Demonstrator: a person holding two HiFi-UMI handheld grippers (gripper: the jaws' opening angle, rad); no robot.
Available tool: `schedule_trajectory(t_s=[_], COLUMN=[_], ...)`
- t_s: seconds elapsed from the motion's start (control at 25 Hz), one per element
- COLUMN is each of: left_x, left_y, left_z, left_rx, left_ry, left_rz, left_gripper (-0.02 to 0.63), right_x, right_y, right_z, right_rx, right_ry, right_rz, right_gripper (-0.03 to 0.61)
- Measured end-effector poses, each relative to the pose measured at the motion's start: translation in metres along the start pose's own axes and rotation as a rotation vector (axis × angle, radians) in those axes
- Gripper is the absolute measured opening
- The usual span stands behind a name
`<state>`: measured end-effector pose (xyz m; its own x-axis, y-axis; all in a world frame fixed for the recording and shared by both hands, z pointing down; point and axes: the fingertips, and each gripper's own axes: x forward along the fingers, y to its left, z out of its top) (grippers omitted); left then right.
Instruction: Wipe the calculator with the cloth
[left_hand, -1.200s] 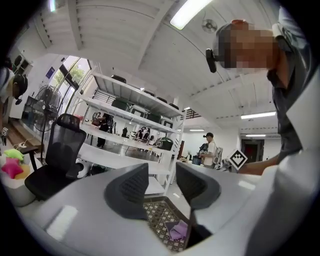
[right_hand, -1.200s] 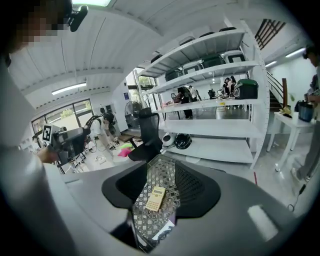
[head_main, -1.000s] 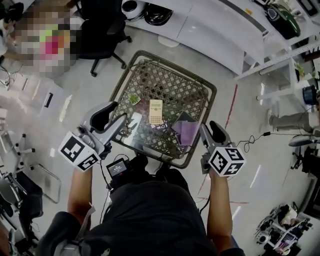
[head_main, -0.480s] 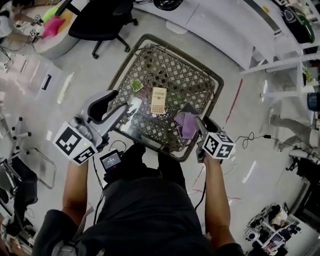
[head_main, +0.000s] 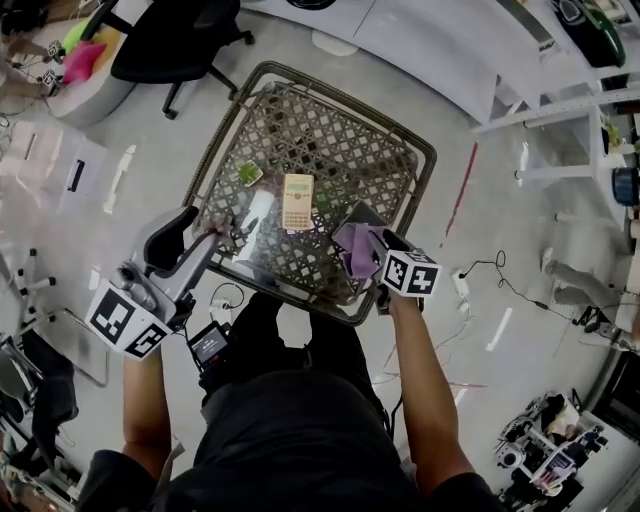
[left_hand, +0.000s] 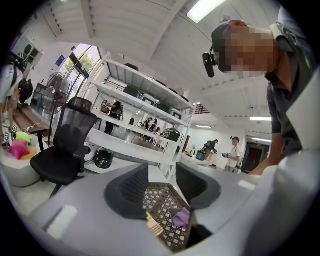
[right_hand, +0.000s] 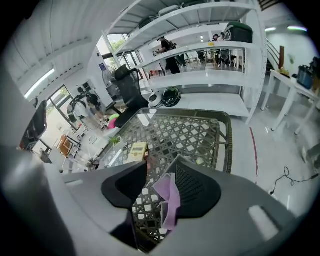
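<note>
Within the last second the right gripper has come down from above the near edge of the table onto the purple cloth. The cloth lies as before, to the right of the calculator and nearer to the person. The jaws stand apart with the cloth between them, against one pad only, so nothing is gripped yet. The left gripper, left of the calculator, has sunk a little, with its jaws apart and empty. I judge that closing on the cloth comes next; the wiping has not begun.
</note>
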<state>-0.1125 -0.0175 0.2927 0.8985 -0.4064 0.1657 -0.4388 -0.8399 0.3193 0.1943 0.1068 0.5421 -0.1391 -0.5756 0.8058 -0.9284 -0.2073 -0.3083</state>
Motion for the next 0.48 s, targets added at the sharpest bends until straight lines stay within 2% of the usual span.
schedule_trajectory(t_s=[0.48], left_x=[0.007], left_y=[0.014], left_z=[-0.019], left_rx=[-0.029], left_ry=[0.022], left_rz=[0.018], left_gripper=[0.210], right_x=[0.059], right_y=[-0.021], right_z=[-0.045], right_rx=[0.041], right_ry=[0.158], right_rz=[-0.023], right_gripper=[0.195])
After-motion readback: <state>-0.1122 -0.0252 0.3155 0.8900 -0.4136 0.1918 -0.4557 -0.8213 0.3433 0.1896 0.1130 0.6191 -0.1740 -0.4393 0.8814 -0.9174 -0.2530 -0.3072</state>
